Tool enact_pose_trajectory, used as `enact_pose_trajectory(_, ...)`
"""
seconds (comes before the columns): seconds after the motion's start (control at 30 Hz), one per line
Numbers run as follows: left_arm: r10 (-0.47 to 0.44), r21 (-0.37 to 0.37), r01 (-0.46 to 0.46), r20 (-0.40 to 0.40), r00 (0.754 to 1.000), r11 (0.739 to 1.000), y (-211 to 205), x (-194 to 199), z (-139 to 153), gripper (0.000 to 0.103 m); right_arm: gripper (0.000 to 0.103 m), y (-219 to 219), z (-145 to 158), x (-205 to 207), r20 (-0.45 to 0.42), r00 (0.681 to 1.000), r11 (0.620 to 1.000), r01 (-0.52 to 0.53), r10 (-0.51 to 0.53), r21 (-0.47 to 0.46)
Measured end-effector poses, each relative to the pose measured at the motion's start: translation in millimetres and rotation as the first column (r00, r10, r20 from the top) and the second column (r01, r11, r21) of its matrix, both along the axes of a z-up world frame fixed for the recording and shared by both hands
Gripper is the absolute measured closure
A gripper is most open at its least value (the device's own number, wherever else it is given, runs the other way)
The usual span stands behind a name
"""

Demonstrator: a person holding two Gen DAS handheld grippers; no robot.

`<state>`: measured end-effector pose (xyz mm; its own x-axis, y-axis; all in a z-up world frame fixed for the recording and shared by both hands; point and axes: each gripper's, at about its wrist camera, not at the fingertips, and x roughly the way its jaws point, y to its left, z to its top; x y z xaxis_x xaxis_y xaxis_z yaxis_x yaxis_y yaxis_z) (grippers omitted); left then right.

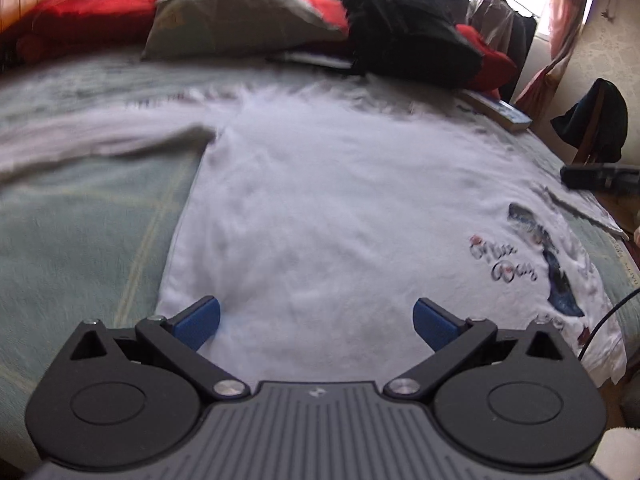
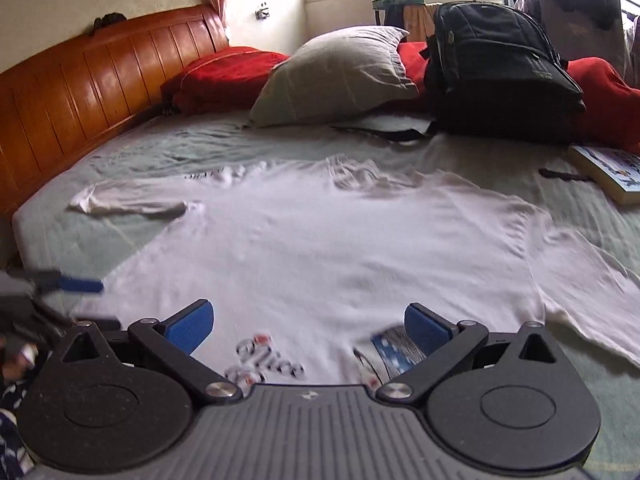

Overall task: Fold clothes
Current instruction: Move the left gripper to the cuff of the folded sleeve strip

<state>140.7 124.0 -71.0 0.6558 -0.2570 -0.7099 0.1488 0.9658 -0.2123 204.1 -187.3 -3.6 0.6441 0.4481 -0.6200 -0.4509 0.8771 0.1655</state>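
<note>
A white shirt [image 2: 320, 248] lies flat across the bed [image 2: 168, 148], its soft knit blurred in the left view and its printed script half hidden behind the right gripper [image 2: 309, 326]. One sleeve runs out of frame. Both grippers hover at the hem, the left gripper [image 1: 316, 322] likewise with blue ribbed fingers [image 1: 198, 322] spread wide, holding nothing. Beyond sit a grey pillow [image 2: 336, 76], a black backpack [image 2: 496, 72] and a book [image 2: 608, 172].

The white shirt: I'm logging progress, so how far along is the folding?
Done: the white shirt lies spread flat on the bed, both sleeves out. In hand: nothing; the left gripper and right gripper are open near its hem. Left: every fold, as none shows yet.
</note>
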Motion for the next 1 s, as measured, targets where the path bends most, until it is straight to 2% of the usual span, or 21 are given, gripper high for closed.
enact_pose_trajectory(0.03,-0.015,-0.006,0.015,0.01,1.0,1.0,2.7,-3.8,-0.5,0.001,0.0,2.8,0.2,5.5,-0.007,1.0,1.0,-0.002,0.002,0.005)
enact_pose_trajectory(0.1,-0.034,-0.027,0.033,-0.023,0.999,0.999,9.9,-4.6,7.8,0.001,0.0,9.1,-1.1,17.5,-0.031,0.999,1.0,-0.007,0.007,0.025)
enact_pose_trajectory(0.17,-0.023,-0.037,0.022,-0.03,0.999,0.999,24.0,-0.1,23.3,0.001,0.0,17.5,-4.6,29.8,-0.073,0.997,0.998,-0.017,0.021,0.055)
enact_pose_trajectory(0.33,0.082,0.064,-0.086,0.064,0.995,0.994,83.8,35.6,57.3,0.001,0.0,44.0,-14.5,53.9,-0.187,0.979,0.986,-0.048,0.079,0.162)
enact_pose_trajectory(0.4,0.134,0.052,-0.138,0.071,0.988,0.989,114.6,60.4,62.4,0.001,0.0,55.4,-17.7,60.0,-0.218,0.969,0.977,-0.075,0.119,0.199)
enact_pose_trajectory(0.47,0.191,0.033,-0.193,0.072,0.979,0.981,142.7,86.5,62.9,0.001,0.0,64.9,-19.6,65.4,-0.231,0.965,0.979,-0.078,0.122,0.19)
enact_pose_trajectory(0.53,0.234,-0.005,-0.235,0.054,0.971,0.972,168.7,112.9,59.2,0.001,0.0,72.8,-21.6,70.6,-0.243,0.962,0.981,-0.079,0.122,0.179)
enact_pose_trajectory(0.7,0.268,-0.182,-0.269,-0.027,0.963,0.946,206.2,151.6,32.5,0.001,0.0,84.0,-28.9,82.6,-0.279,0.953,0.986,-0.074,0.115,0.152)
enact_pose_trajectory(0.83,0.324,-0.227,-0.334,-0.083,0.942,0.915,231.6,156.8,13.0,0.001,0.0,87.7,-34.7,90.7,-0.298,0.949,0.989,-0.065,0.102,0.131)
enact_pose_trajectory(0.9,0.361,-0.224,-0.376,-0.107,0.927,0.899,246.7,151.3,5.7,0.001,0.0,88.0,-38.2,95.3,-0.309,0.946,0.989,-0.058,0.097,0.133)
enact_pose_trajectory(1.0,0.415,-0.238,-0.426,-0.097,0.905,0.873,268.5,135.9,1.7,0.001,0.0,87.9,-45.4,102.4,-0.333,0.94,0.991,-0.039,0.081,0.131)
